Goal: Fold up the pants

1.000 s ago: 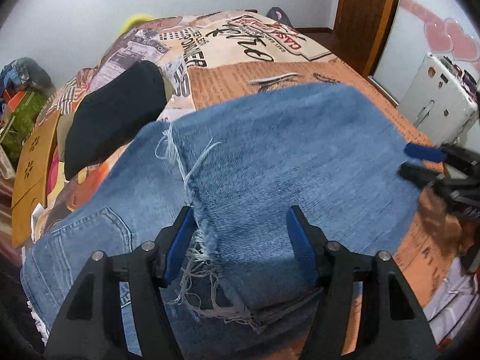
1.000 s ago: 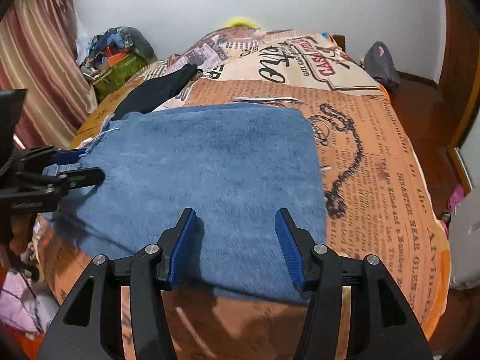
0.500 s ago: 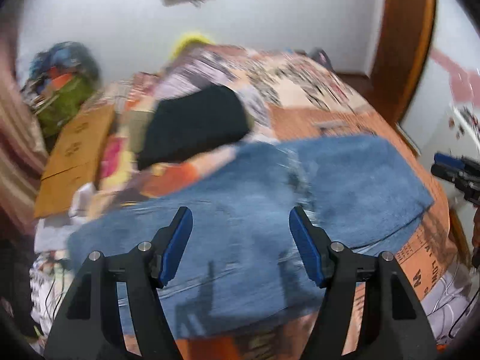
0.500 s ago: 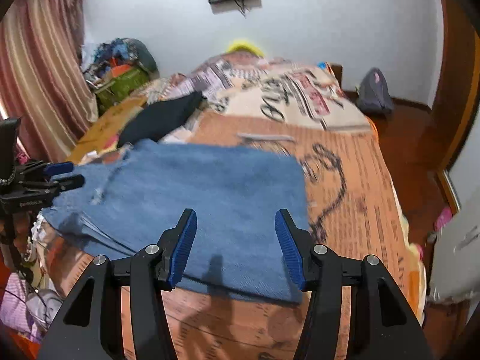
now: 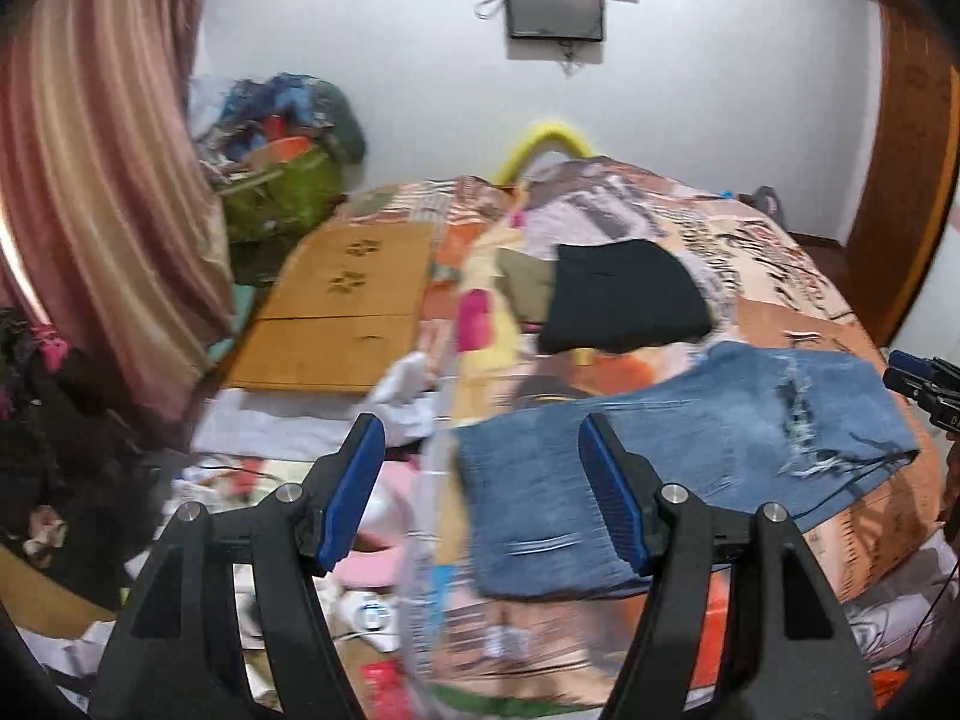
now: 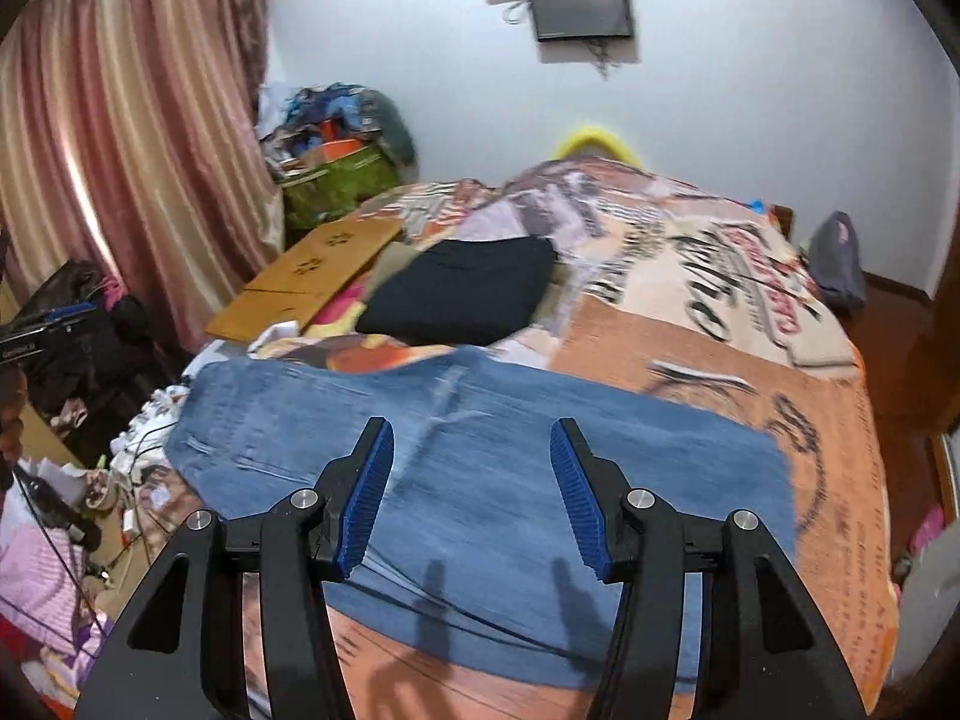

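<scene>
From the left wrist, the left gripper [image 5: 480,492] hangs open and empty above the bed's [image 5: 780,324] near corner, where the folded jeans [image 5: 690,450] lie, motion-blurred, with the right gripper [image 5: 918,384] cut off at the frame's edge. From the right wrist, the right gripper [image 6: 471,495] is parted and empty over the jeans [image 6: 480,468]; a folded black garment [image 6: 462,294] lies beyond them.
</scene>
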{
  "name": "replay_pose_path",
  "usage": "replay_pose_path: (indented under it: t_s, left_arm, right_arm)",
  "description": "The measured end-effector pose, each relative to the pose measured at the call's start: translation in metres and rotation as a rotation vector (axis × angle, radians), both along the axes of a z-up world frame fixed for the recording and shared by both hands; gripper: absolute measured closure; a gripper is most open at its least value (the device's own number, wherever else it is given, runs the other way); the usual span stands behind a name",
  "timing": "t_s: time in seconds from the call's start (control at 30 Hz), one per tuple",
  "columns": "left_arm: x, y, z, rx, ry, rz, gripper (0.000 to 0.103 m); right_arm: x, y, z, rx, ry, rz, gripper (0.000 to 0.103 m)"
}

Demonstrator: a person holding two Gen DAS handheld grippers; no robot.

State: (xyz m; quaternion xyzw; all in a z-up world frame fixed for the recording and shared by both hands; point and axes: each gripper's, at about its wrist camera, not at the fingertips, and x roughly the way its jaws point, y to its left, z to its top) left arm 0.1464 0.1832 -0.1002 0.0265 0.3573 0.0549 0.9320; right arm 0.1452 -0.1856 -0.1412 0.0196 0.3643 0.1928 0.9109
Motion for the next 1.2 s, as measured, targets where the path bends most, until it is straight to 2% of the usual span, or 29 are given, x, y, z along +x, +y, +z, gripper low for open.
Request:
replay_pose_path:
  t_s: [0.1, 0.27, 0.4, 0.53, 0.7, 0.8, 0.97, 1.1, 1.2]
  left_arm:
    - [-0.014, 0.024, 0.007, 0.079, -0.014, 0.042, 0.036]
    - [-0.027, 0.052, -0.011, 0.038, 0.016, 0.055, 0.036]
    - [-0.024, 0.052, -0.050, -0.058, 0.077, 0.026, 0.036]
    - [-0.016, 0.032, -0.092, -0.142, 0.144, -0.027, 0.036]
    - [-0.003, 0.008, -0.141, -0.301, 0.240, -0.092, 0.036]
    - [-0.001, -0.004, -0.164, -0.359, 0.279, -0.091, 0.036]
    - [0.004, -0.006, -0.196, -0.481, 0.351, -0.043, 0.036]
    - [-0.001, -0.007, -0.199, -0.499, 0.327, -0.004, 0.035]
    - [0.003, -0.004, -0.206, -0.552, 0.312, 0.013, 0.034]
  right_arm:
    - [0.004, 0.025, 0.000, 0.006, -0.004, 0.038, 0.052]
    - [0.006, 0.052, 0.000, 0.004, -0.010, 0.080, 0.052]
    - [0.010, 0.063, -0.004, -0.009, -0.002, 0.089, 0.052]
    - [0.013, 0.070, -0.010, -0.018, 0.016, 0.087, 0.052]
    - [0.014, 0.074, -0.017, -0.033, 0.040, 0.090, 0.052]
    - [0.015, 0.078, -0.019, -0.048, 0.043, 0.091, 0.052]
    - [0.017, 0.083, -0.024, -0.084, 0.040, 0.103, 0.052]
    - [0.020, 0.085, -0.032, -0.119, 0.043, 0.108, 0.052]
    - [0.022, 0.082, -0.039, -0.127, 0.059, 0.106, 0.052]
